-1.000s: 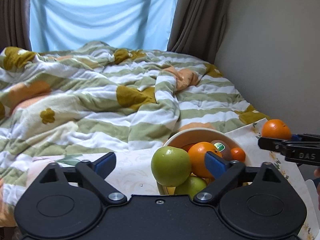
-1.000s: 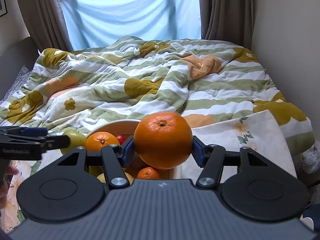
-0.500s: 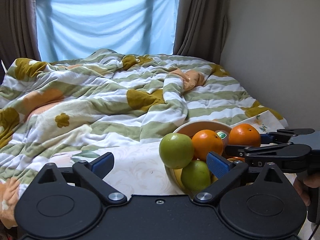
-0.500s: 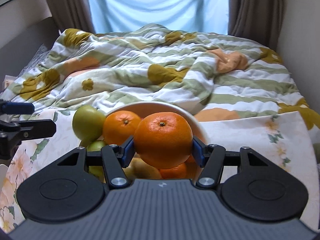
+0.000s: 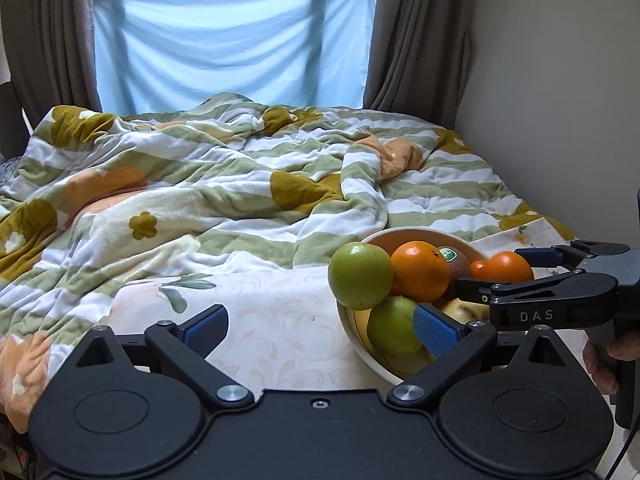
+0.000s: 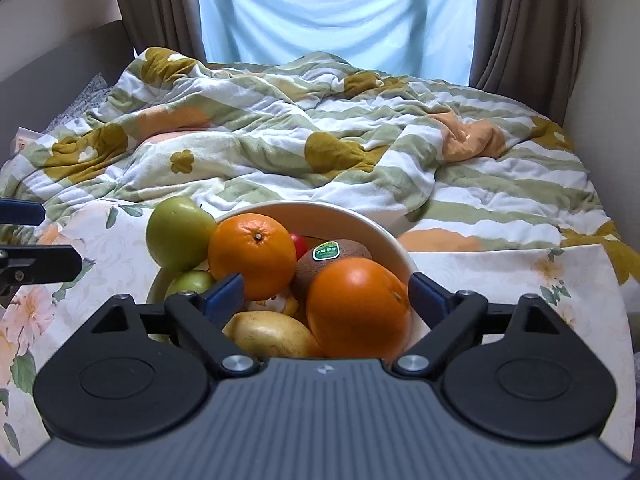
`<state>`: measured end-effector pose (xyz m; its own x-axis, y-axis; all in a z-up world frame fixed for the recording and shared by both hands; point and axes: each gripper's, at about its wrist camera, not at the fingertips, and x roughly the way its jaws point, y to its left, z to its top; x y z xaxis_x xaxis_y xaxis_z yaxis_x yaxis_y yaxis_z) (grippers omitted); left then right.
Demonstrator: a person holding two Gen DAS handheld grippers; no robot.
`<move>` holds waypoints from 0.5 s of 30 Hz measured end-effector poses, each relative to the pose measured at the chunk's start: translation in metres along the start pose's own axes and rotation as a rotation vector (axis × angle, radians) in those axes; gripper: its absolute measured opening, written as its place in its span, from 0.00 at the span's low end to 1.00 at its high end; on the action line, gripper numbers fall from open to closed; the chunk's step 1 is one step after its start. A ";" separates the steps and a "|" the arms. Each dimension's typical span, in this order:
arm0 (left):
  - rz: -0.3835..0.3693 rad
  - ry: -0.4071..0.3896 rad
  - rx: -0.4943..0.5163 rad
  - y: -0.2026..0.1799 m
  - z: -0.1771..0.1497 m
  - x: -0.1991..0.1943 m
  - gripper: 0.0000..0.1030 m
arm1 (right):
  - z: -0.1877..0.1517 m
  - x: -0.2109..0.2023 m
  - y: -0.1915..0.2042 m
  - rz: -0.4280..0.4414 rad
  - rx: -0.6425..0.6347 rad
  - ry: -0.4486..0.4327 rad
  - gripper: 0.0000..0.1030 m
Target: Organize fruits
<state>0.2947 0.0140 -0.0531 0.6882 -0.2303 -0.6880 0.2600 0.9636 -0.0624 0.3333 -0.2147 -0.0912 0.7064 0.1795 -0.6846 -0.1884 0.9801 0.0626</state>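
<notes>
A cream bowl (image 6: 372,226) on a floral cloth holds two green apples (image 6: 180,232), oranges, a kiwi (image 6: 334,256) with a green sticker, a yellow fruit (image 6: 272,336) and a small red fruit. My right gripper (image 6: 324,288) is open over the bowl's near side; a large orange (image 6: 356,308) lies in the bowl between its fingers, apart from the left pad. In the left wrist view that orange (image 5: 504,266) sits between the right gripper's fingers (image 5: 532,286). My left gripper (image 5: 316,326) is open and empty, left of the bowl (image 5: 424,236).
The floral cloth (image 5: 276,312) covers the surface under the bowl. A rumpled striped blanket (image 5: 240,184) covers the bed behind. A wall (image 5: 560,120) runs along the right. Curtains and a blue-covered window stand at the back.
My right gripper carried the large orange over the bowl, lowered it among the fruit and opened. The left gripper stayed open and shifted its view slightly.
</notes>
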 end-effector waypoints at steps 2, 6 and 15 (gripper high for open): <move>0.007 -0.009 -0.004 -0.002 -0.002 -0.006 0.98 | -0.002 -0.004 -0.001 -0.005 -0.002 0.000 1.00; 0.020 -0.026 -0.014 -0.006 -0.007 -0.019 0.98 | -0.006 -0.010 -0.006 0.000 0.004 -0.002 1.00; 0.034 -0.033 -0.036 -0.014 -0.022 -0.042 0.98 | -0.013 -0.030 -0.008 -0.001 0.004 -0.023 1.00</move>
<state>0.2474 0.0134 -0.0391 0.7181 -0.2012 -0.6662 0.2123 0.9750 -0.0657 0.3047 -0.2288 -0.0808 0.7223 0.1805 -0.6676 -0.1853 0.9806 0.0646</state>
